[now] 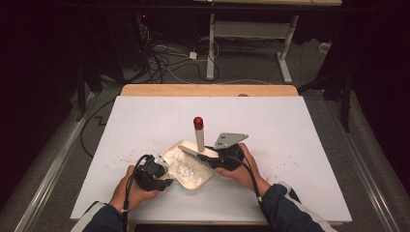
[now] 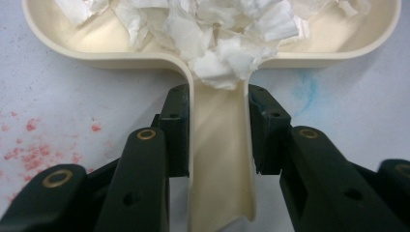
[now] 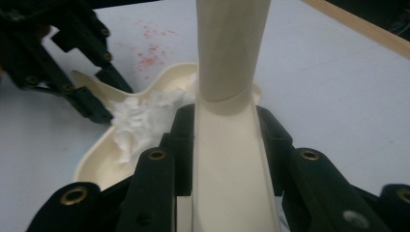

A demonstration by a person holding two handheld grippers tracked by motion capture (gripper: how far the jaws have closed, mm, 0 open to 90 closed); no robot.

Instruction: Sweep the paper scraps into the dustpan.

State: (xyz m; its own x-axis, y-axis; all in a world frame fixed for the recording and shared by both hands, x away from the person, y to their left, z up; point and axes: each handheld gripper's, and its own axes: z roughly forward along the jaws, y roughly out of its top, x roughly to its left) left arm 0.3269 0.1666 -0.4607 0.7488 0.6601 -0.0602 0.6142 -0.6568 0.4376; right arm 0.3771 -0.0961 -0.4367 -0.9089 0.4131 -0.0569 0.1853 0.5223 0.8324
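A cream dustpan [image 1: 193, 180] lies on the white table near its front edge, with torn white paper scraps [image 1: 181, 170] piled in it. My left gripper [image 1: 164, 180] is shut on the pan's handle [image 2: 220, 159]; both pads press its sides, and the scraps [image 2: 217, 34] spill toward the handle. My right gripper [image 1: 215, 159] is shut on a cream brush handle [image 3: 227, 58] that rises tilted to a red tip [image 1: 198, 122]. The brush head [image 1: 191, 151] rests at the pan's far rim. The right gripper view looks down on the dustpan [image 3: 159, 82] and the left gripper [image 3: 72, 72].
Red specks [image 1: 123, 157] dot the white tabletop [image 1: 290, 145] left of the pan, and a faint blue smear [image 2: 304, 89] lies by the handle. A wooden edge [image 1: 208, 90] borders the table's far side. Cables and another desk's legs [image 1: 211, 48] stand on the floor behind.
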